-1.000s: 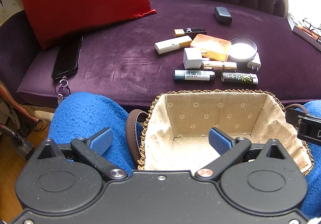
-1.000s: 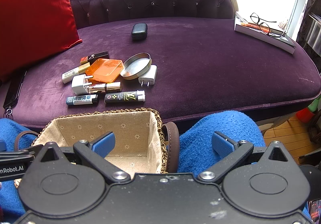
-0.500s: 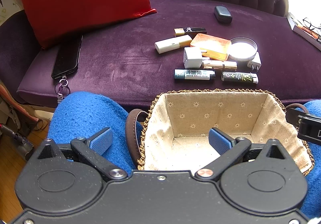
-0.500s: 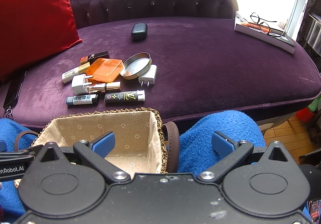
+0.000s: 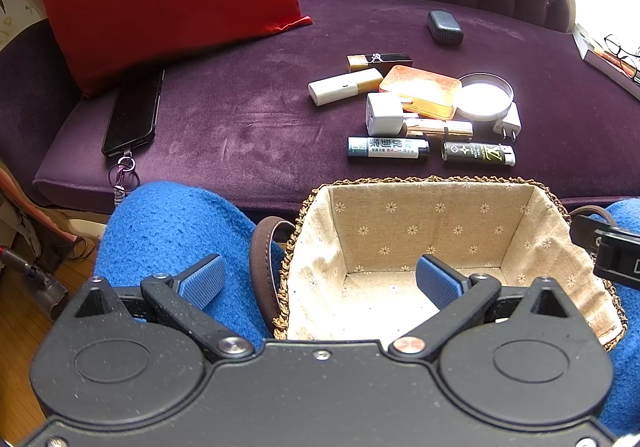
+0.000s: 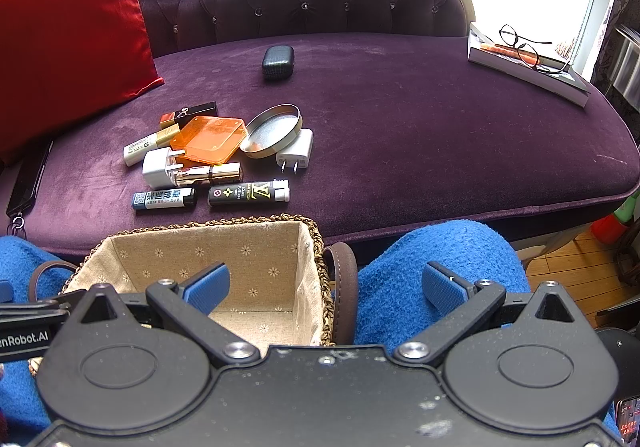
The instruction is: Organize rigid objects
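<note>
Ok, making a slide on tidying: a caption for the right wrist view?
Open right gripper above an empty lined basket, small items clustered on the purple couch beyond.

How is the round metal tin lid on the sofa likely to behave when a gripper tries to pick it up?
The round tin lid looks thin and light, so it should lift easily. Its shiny metal rim may slip between the pads. It sits tilted, leaning on the white charger, so a push would probably tip or slide it on the soft velvet sofa.

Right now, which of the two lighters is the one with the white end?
The black lighter with gold letters, the right one of the pair in front of the basket. Its cap end is white. The other lighter has a white label but a black end.
</note>
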`<control>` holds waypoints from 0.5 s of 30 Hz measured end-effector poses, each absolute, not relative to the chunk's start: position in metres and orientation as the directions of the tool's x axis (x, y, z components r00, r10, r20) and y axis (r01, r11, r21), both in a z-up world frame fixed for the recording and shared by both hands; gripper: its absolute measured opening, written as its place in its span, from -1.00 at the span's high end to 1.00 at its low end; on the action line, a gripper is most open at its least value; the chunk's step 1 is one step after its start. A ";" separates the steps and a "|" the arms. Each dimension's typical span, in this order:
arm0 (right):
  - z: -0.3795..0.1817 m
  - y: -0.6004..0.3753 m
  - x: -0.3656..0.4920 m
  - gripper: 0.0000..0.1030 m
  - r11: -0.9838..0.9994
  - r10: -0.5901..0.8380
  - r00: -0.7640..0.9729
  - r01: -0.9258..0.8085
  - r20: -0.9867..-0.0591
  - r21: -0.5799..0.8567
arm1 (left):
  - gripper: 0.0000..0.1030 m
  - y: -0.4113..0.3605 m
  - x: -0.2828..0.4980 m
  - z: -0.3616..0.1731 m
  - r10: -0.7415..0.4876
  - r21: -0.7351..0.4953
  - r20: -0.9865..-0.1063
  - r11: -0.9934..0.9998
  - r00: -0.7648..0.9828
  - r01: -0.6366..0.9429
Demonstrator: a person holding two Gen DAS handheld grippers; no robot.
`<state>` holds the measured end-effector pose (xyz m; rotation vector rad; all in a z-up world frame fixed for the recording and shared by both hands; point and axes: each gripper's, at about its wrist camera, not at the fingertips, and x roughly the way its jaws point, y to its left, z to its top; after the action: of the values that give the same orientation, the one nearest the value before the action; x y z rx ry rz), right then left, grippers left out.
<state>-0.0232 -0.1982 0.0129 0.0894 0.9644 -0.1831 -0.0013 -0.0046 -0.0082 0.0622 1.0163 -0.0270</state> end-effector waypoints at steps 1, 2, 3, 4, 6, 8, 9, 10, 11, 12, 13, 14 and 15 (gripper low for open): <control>0.013 -0.198 -0.023 -1.00 0.981 -0.115 0.556 0.195 -0.823 -0.006 | -0.91 -0.004 -0.001 -0.007 0.007 0.040 -0.850 0.998 0.527 0.052; 0.013 -0.198 -0.023 -1.00 0.981 -0.115 0.556 0.194 -0.823 -0.006 | -0.91 -0.005 -0.001 -0.008 0.006 0.040 -0.850 0.998 0.527 0.052; 0.013 -0.198 -0.023 -0.99 0.981 -0.115 0.556 0.195 -0.823 -0.006 | -0.91 -0.005 -0.001 -0.008 0.006 0.039 -0.850 0.998 0.526 0.052; 0.013 -0.198 -0.023 -0.99 0.981 -0.115 0.556 0.194 -0.823 -0.006 | -0.91 -0.004 -0.001 -0.007 0.006 0.039 -0.850 0.998 0.526 0.052; 0.013 -0.198 -0.023 -0.99 0.981 -0.115 0.556 0.195 -0.823 -0.006 | -0.91 -0.005 -0.001 -0.008 0.007 0.040 -0.850 0.998 0.526 0.052; 0.013 -0.198 -0.023 -0.99 0.981 -0.115 0.556 0.195 -0.823 -0.005 | -0.91 -0.004 -0.001 -0.008 0.006 0.040 -0.851 0.998 0.526 0.052; 0.013 -0.198 -0.023 -0.99 0.981 -0.115 0.556 0.195 -0.823 -0.006 | -0.91 -0.004 -0.001 -0.007 0.006 0.040 -0.851 0.998 0.525 0.052; 0.013 -0.198 -0.023 -1.00 0.981 -0.115 0.556 0.195 -0.823 -0.006 | -0.91 -0.004 -0.001 -0.008 0.006 0.040 -0.851 0.998 0.525 0.052; 0.013 -0.198 -0.023 -0.99 0.981 -0.115 0.556 0.194 -0.823 -0.006 | -0.91 -0.004 -0.001 -0.008 0.006 0.040 -0.851 0.998 0.526 0.052; 0.013 -0.198 -0.023 -1.00 0.981 -0.115 0.556 0.194 -0.823 -0.006 | -0.91 -0.005 -0.002 -0.009 0.006 0.039 -0.851 0.998 0.526 0.052; 0.013 -0.198 -0.023 -1.00 0.981 -0.115 0.556 0.195 -0.823 -0.006 | -0.91 -0.004 -0.002 -0.009 0.005 0.039 -0.851 0.998 0.526 0.052; 0.013 -0.198 -0.023 -0.99 0.981 -0.115 0.556 0.195 -0.823 -0.005 | -0.91 -0.004 -0.002 -0.009 0.005 0.038 -0.851 0.998 0.526 0.052; 0.013 -0.198 -0.023 -0.99 0.981 -0.115 0.556 0.195 -0.823 -0.005 | -0.91 -0.004 -0.002 -0.010 0.006 0.039 -0.851 0.998 0.526 0.052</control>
<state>-0.0232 -0.1981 0.0126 0.0898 0.9646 -0.1830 -0.0025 -0.0045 -0.0101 0.0618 1.0172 -0.0276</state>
